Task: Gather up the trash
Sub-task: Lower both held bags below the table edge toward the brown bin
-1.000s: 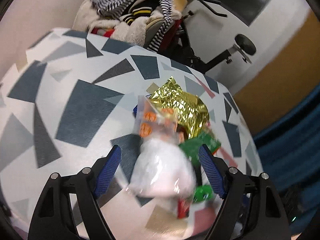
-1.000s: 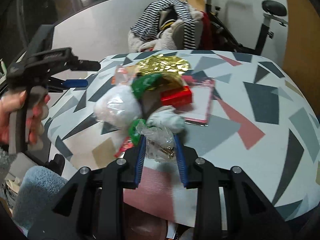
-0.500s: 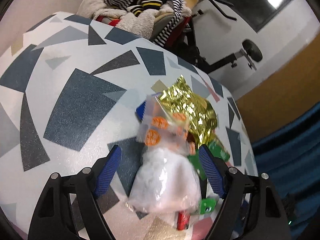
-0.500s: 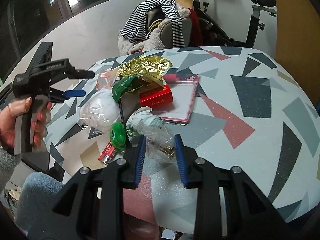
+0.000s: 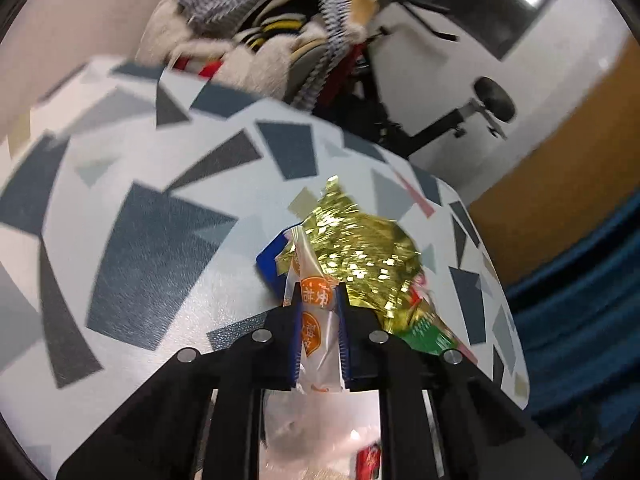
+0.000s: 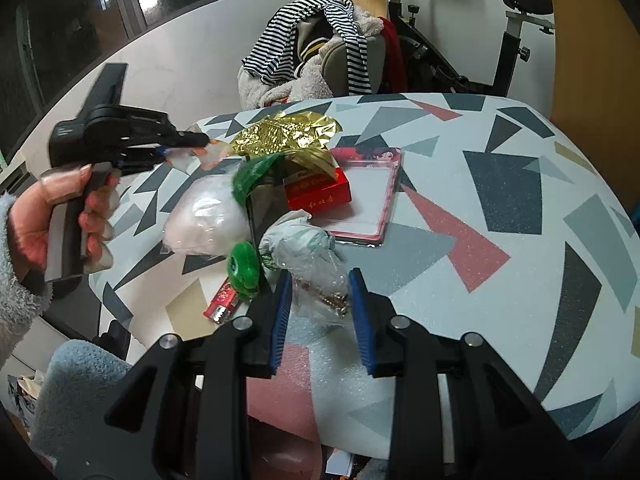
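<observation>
Change: since a second ago, left gripper (image 5: 319, 332) gone from wide open around the plastic bag (image 5: 316, 320) to clamped on its printed top.
Left jaws: shut on the bag's neck, film bunched flat between the blue pads.
Right jaws: part closed on a clear bag of small metal bits (image 6: 324, 300); right gripper (image 6: 320, 320) holding it at 6 o'clock of the litter pile.
Where the trash is: bag's white bulk (image 6: 204, 220) lying on the table (image 6: 520, 280) at 9 o'clock of the pile, its neck pulled up toward 10 o'clock, where the person's hand (image 6: 60, 216) holds the left tool.
Handling: likely light and soft, slippery film; stuffing looks squashy, so no care needed against breakage. Grip at the gathered neck seems right (a hold on the round body would probably slide off).
Bag contents: white fluffy stuff, sealed in; orange printed discs on the upper film.
Other trash: gold foil (image 6: 288, 136) at 12 o'clock of the pile, green wrapper (image 6: 256, 172) and red box (image 6: 318, 194) at centre, crumpled pale bag (image 6: 296, 236) just beside the right pads, green roll (image 6: 242, 266) and a small red item (image 6: 222, 304) at 7 o'clock.
Bin: none in view; cannot tell where the trash goes.
Beyond the table: chair heaped with clothes (image 6: 316, 56) at 12 o'clock.
</observation>
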`<move>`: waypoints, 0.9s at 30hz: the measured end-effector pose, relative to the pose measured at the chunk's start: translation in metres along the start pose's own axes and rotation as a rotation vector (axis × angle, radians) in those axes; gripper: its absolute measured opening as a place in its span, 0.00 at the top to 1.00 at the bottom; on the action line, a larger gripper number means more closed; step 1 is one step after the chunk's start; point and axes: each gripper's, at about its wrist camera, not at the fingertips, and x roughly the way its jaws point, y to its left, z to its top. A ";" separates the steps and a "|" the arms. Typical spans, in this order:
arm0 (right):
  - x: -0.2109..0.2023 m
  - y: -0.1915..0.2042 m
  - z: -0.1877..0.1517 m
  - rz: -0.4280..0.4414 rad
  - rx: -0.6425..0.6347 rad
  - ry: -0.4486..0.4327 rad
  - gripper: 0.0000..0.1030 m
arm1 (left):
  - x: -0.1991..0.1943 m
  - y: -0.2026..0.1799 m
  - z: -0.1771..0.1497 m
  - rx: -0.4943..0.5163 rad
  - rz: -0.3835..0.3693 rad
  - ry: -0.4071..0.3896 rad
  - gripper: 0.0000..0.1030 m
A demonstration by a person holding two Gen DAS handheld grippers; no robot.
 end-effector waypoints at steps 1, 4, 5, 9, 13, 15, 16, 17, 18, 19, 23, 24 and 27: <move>-0.001 0.002 0.000 -0.002 -0.003 -0.001 0.69 | -0.006 -0.003 0.000 0.014 -0.001 -0.009 0.85; -0.006 0.007 0.001 0.000 -0.006 -0.007 0.69 | -0.027 -0.011 -0.001 0.050 -0.015 -0.030 0.85; -0.010 0.010 0.001 0.001 -0.010 -0.014 0.69 | -0.035 -0.015 -0.002 0.067 -0.018 -0.036 0.85; -0.022 0.015 0.000 0.006 -0.009 -0.027 0.69 | -0.062 -0.028 -0.014 0.142 -0.023 -0.055 0.85; -0.034 0.021 -0.007 0.007 -0.010 -0.031 0.69 | -0.085 -0.034 -0.036 0.183 -0.048 -0.064 0.85; -0.039 0.026 -0.012 0.010 -0.018 -0.030 0.69 | -0.096 -0.036 -0.053 0.202 -0.070 -0.062 0.85; -0.041 0.029 -0.015 0.012 -0.023 -0.030 0.69 | -0.101 -0.038 -0.061 0.212 -0.081 -0.060 0.85; -0.043 0.031 -0.018 0.014 -0.028 -0.028 0.69 | -0.107 -0.039 -0.074 0.230 -0.099 -0.057 0.85; -0.045 0.033 -0.021 0.015 -0.032 -0.027 0.69 | -0.111 -0.041 -0.082 0.244 -0.108 -0.056 0.85; -0.046 0.035 -0.024 0.016 -0.037 -0.025 0.69 | -0.115 -0.042 -0.096 0.265 -0.122 -0.053 0.85; -0.048 0.045 -0.039 0.020 -0.062 -0.006 0.69 | -0.124 -0.046 -0.141 0.316 -0.142 -0.017 0.85; -0.048 0.048 -0.042 0.020 -0.069 -0.002 0.69 | -0.124 -0.046 -0.153 0.332 -0.142 -0.006 0.85; -0.049 0.056 -0.053 0.021 -0.103 0.014 0.69 | -0.123 -0.044 -0.190 0.380 -0.137 0.033 0.85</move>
